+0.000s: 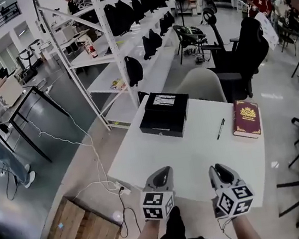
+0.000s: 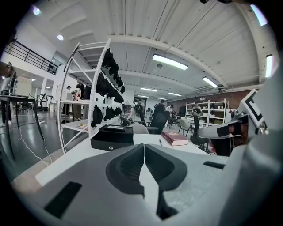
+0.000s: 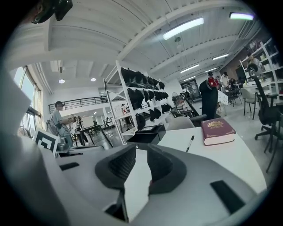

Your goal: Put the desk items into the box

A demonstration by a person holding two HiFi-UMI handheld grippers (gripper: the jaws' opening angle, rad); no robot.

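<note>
A black box (image 1: 164, 114) with its lid down sits at the far left of the white table (image 1: 160, 159). A black pen (image 1: 220, 128) lies to its right, and beside that a dark red book (image 1: 246, 118). Both grippers hover over the near table edge, well short of these items. My left gripper (image 1: 164, 170) has its jaws touching, with nothing between them. My right gripper (image 1: 216, 167) stands partly open and empty. The left gripper view shows its gripper (image 2: 143, 146), the box (image 2: 112, 137) and the book (image 2: 174, 137). The right gripper view shows its gripper (image 3: 141, 149), the pen (image 3: 190, 143) and the book (image 3: 217, 130).
A white shelf rack (image 1: 122, 42) with dark bags stands behind the table on the left. A pale chair (image 1: 202, 84) and a black office chair (image 1: 245, 53) are at the far side. A wooden crate (image 1: 80, 236) and cables lie on the floor to my left.
</note>
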